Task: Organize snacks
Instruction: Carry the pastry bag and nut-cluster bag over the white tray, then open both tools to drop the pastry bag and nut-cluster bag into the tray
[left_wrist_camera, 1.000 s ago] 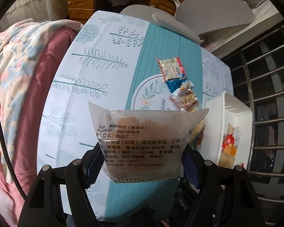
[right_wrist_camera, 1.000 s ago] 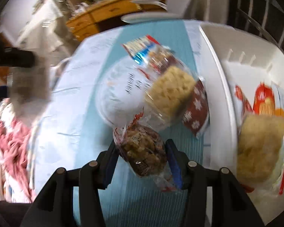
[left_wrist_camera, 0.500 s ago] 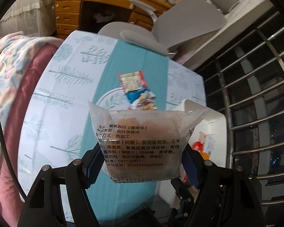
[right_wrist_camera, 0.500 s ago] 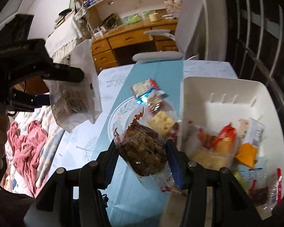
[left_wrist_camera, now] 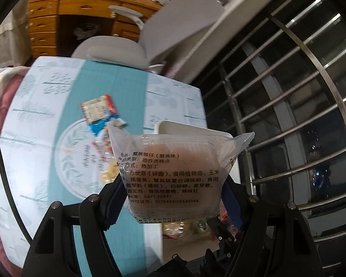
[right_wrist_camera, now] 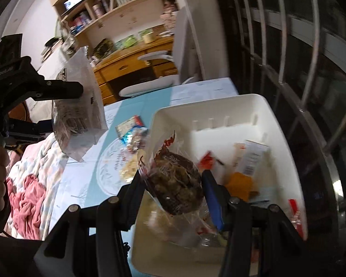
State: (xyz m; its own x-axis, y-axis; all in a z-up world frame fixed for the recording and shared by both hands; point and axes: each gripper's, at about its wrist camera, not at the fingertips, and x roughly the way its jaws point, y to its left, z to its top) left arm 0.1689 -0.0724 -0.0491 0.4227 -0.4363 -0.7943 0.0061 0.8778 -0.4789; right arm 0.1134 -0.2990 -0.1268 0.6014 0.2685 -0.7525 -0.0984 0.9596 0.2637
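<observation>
My white plastic bin sits on the leaf-print tablecloth, right of the loose snack packets; more packets lie in it; grey chair behind.

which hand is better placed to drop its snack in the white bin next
Right. The right tongs hold the dark snack pack directly over the white bin; the left tongs, holding the clear pack, sit beside it.

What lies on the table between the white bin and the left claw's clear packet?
In the right wrist view, loose snack packets lie on the tablecloth between the white bin and the clear packet.
</observation>
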